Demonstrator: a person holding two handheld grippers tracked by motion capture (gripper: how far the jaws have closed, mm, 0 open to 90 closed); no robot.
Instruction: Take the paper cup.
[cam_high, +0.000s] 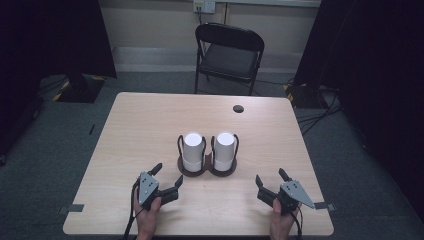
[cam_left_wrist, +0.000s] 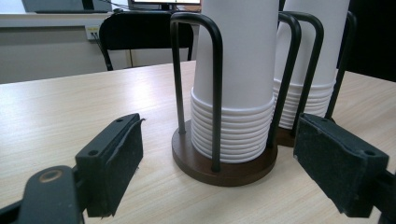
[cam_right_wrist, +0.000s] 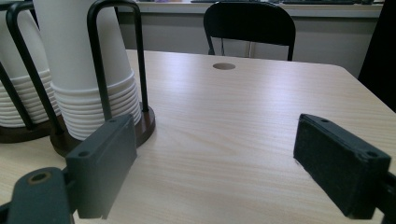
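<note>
Two stacks of white paper cups, upside down, sit in a double cup holder (cam_high: 206, 171) with a dark brown wooden base and black wire hoops, at the middle of the table (cam_high: 150, 120). Left cup stack (cam_high: 193, 150) and right cup stack (cam_high: 225, 150) stand upright side by side, each inside its own hoops, close together, nested rims bunched at the bottom.

Left gripper (cam_high: 169, 177) rests low at the near left part of the table, held by the person's left hand (cam_high: 148, 212). Jaws spread wide, nothing between them. It points up and right toward the holder, near its base but not touching. In the left gripper view the left cup stack (cam_left_wrist: 236, 84) stands straight ahead between the two black pads, the holder base (cam_left_wrist: 224, 170) just beyond them, the right stack (cam_left_wrist: 310, 70) behind and to the right.

Right gripper (cam_high: 271, 182) rests at the near right part, held by the right hand (cam_high: 281, 222). Jaws also wide apart, empty. It sits apart from the holder, off to its right. In the right gripper view the cup stacks (cam_right_wrist: 81, 70) stand at the left, ahead of the left pad; bare tabletop lies between the pads.

Table is light wood grain with a round cable hole (cam_high: 238, 108) near the far edge. Tape tabs at the near corners. Black folding chair (cam_high: 227, 55) behind the far edge. Grey carpet floor, black curtains on both sides, a wall socket (cam_high: 204, 5) on the pale back wall, cables on the floor at right.
</note>
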